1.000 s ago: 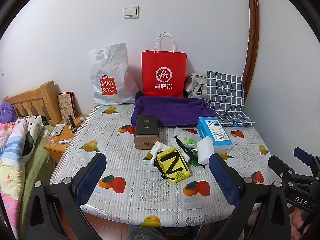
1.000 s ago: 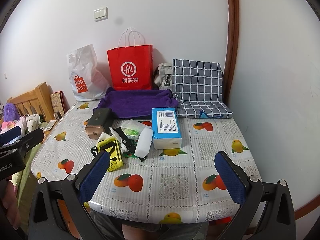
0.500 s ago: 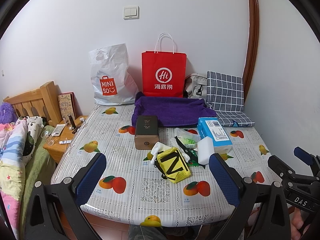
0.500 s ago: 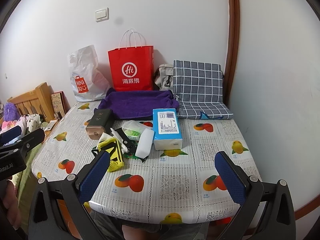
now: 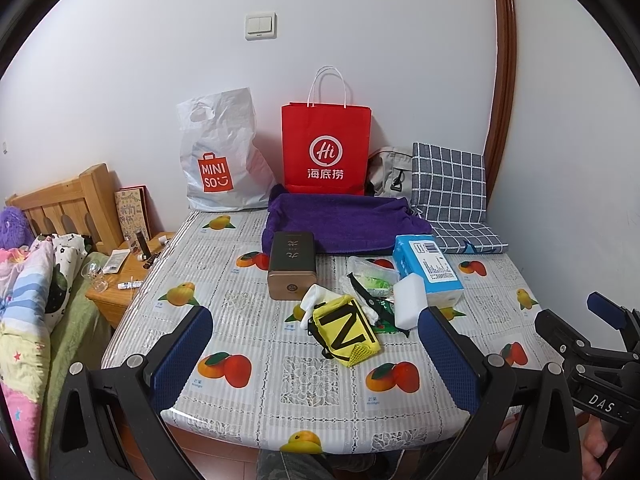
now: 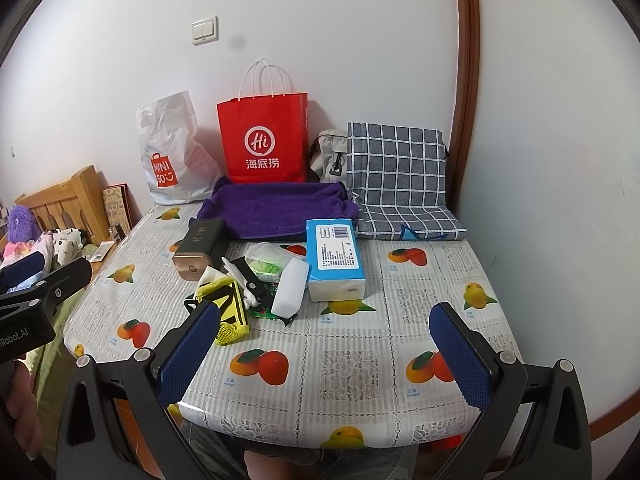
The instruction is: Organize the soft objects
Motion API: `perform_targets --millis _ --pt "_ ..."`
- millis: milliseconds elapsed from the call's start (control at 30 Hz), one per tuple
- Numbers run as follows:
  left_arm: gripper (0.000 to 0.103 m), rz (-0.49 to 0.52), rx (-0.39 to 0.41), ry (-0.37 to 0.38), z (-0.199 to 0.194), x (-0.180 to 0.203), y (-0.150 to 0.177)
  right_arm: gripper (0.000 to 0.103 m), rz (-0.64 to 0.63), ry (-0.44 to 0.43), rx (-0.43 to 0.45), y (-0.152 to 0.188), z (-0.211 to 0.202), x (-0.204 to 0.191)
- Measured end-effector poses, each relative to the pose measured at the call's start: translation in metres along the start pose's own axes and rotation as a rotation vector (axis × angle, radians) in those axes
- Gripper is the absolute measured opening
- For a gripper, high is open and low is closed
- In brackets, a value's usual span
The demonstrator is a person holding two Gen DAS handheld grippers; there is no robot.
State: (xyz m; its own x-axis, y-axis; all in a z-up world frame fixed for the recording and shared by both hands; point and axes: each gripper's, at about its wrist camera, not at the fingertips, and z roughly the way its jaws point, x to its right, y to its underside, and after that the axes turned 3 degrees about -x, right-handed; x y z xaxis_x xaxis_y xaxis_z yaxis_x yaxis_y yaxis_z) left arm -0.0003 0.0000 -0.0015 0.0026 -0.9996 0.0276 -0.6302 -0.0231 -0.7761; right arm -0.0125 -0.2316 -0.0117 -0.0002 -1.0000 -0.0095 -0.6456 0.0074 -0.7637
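A pile of small things lies mid-table: a yellow mesh pouch with black stripes, a white sponge block, a blue tissue pack, a clear bag with green contents and a dark box. A purple towel lies behind them. My left gripper is open and empty over the table's near edge. My right gripper is open and empty, also at the near edge, right of the pouch.
A red paper bag, a white Miniso bag, a grey bag and a checked cushion stand along the back wall. A bed and a wooden nightstand are on the left. The fruit-print tablecloth covers the table.
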Motion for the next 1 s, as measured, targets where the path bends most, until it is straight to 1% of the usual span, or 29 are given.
perform_targets --millis 633,733,867,1000 --pt "0.103 -0.002 -0.002 0.002 -0.003 0.001 0.001 0.103 -0.007 -0.005 0.002 0.000 0.001 -0.001" --pt "0.103 -0.005 -0.009 0.015 -0.008 0.001 -0.003 0.103 -0.002 -0.008 0.002 0.001 0.003 0.000" --pt "0.103 -0.002 -0.024 0.024 -0.001 0.001 -0.002 0.103 0.003 -0.010 -0.003 0.003 0.010 0.000" --pt "0.103 0.001 -0.065 0.047 0.022 -0.001 0.001 0.103 0.009 -0.012 -0.012 0.006 0.019 0.003"
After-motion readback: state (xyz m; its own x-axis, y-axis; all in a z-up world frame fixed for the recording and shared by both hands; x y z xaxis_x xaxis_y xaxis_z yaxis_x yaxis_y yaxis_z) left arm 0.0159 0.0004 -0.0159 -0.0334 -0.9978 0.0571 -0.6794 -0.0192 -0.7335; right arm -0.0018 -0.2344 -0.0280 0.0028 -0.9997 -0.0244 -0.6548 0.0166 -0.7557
